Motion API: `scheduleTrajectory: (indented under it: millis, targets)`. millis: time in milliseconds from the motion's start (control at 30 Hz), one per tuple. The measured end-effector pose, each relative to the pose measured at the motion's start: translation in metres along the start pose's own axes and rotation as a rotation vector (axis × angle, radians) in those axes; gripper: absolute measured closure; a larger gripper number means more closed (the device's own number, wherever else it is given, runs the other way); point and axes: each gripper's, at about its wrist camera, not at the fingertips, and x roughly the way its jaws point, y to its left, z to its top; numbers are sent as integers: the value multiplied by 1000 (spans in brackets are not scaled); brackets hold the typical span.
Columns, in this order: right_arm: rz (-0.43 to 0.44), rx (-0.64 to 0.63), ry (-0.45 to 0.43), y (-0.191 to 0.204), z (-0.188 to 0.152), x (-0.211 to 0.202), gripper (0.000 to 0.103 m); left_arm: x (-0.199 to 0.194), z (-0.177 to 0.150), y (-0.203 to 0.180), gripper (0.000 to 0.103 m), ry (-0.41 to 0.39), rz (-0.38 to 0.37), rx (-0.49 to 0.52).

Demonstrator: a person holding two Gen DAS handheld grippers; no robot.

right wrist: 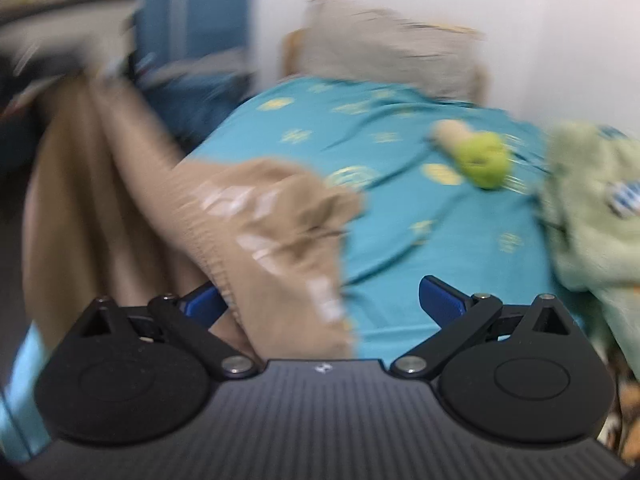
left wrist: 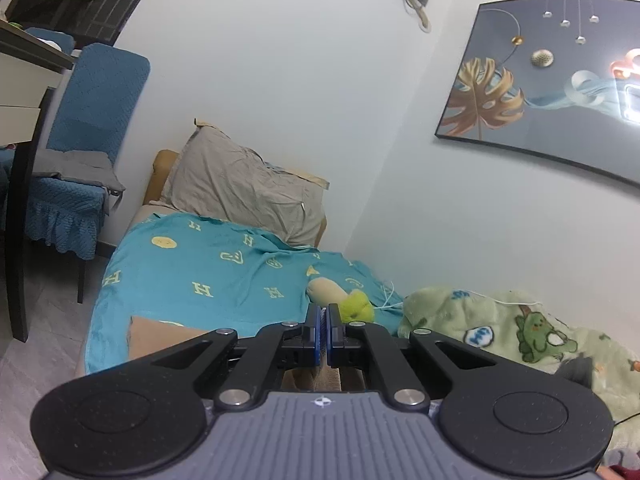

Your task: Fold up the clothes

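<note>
Folding has hardly begun: the tan garment [right wrist: 256,216] lies bunched on the bed [right wrist: 420,220]. Left hand-held gripper [left wrist: 322,332] is together, perhaps pinching cloth; right hand-held gripper [right wrist: 320,300] is apart.

Pillow [left wrist: 244,184] at bed [left wrist: 168,276] head, chair [left wrist: 86,136] left of it. Plush toy [left wrist: 344,300] on bed; blanket [left wrist: 512,332] right of my tongs.

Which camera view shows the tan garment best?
The right wrist view: the tan garment fills its left half, though blurred. The left wrist view shows only a tan corner and a bit behind the shut left gripper.
</note>
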Motion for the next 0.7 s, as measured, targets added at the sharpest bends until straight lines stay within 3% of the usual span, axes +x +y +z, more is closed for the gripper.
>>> scheduleTrajectory:
  millis: [133, 300, 433, 600, 700]
  targets:
    - [-1, 195, -16, -43, 9, -12, 0, 1, -5, -10, 100, 6, -9, 1]
    - [66, 307, 116, -76, 10, 5, 0, 15, -24, -21, 100, 48, -7, -20]
    - [98, 425, 220, -97, 4, 28, 0, 38, -40, -21, 100, 122, 51, -1]
    - [47, 556, 191, -119, -1, 14, 0, 60, -55, -10, 100, 193, 126, -3]
    - [7, 565, 138, -122, 0, 3, 0, 59, -54, -2, 100, 176, 127, -42]
